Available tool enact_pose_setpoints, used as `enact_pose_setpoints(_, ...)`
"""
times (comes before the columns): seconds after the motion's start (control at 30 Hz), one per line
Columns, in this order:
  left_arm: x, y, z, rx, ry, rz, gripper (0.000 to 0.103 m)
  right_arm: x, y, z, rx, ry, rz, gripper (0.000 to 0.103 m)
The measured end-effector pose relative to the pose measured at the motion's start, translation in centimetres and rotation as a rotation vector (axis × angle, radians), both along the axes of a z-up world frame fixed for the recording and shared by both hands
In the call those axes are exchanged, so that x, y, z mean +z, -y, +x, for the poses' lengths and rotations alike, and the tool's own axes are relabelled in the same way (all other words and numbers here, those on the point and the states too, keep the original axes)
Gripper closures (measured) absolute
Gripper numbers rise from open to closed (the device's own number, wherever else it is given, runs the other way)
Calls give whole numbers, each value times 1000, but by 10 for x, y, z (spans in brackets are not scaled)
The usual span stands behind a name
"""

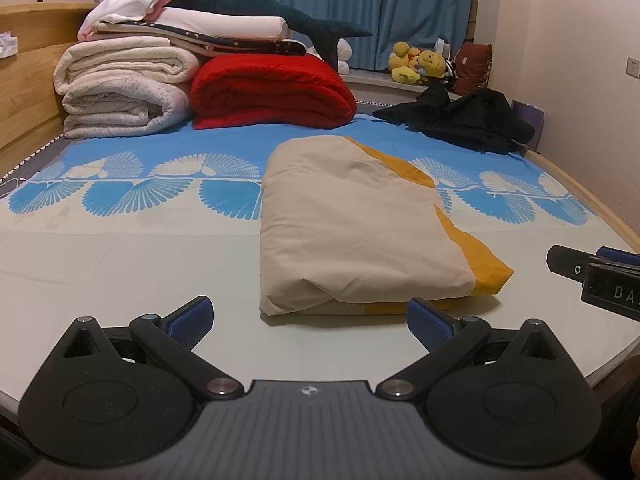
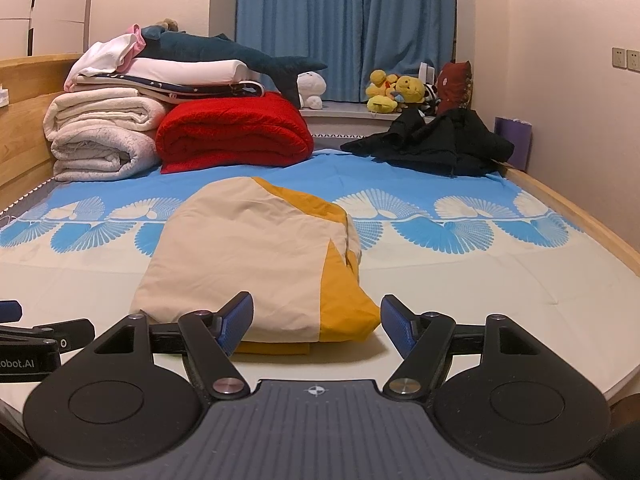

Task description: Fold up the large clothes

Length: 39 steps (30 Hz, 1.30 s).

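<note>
Folded beige-and-yellow garment (image 1: 360,224) lying mid-bed on the sheet (image 1: 120,264). Left gripper (image 1: 310,322) and right gripper (image 2: 316,322) spread wide, empty, just short of its near edge. Best pinched at both near corners, evenly.

A red blanket (image 1: 272,92) lies folded at the bed's (image 1: 120,248) far end, beside stacked white blankets (image 1: 120,84). A plush shark (image 1: 256,10) tops the stack. Yellow plush toys (image 2: 394,90) sit before blue curtains (image 2: 344,20).
</note>
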<state>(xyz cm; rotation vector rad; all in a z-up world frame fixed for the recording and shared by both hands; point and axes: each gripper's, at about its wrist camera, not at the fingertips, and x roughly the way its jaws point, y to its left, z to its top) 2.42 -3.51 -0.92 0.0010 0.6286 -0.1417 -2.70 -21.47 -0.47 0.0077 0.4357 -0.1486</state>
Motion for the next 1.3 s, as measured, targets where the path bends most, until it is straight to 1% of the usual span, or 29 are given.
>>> enact_pose_setpoints(0.37,-1,0,-1,-5,-3,2,0,0,-1,0,-1,-1,0,31)
enact_pose_setpoints(0.7,-3,1,0,-3,-12,-12,0,-4,3,0,5,-17,-14,31)
enact_pose_setpoints(1.3,-7,6,1,-12,-23,-1,0,-7,15,3,13,-35,-3,30)
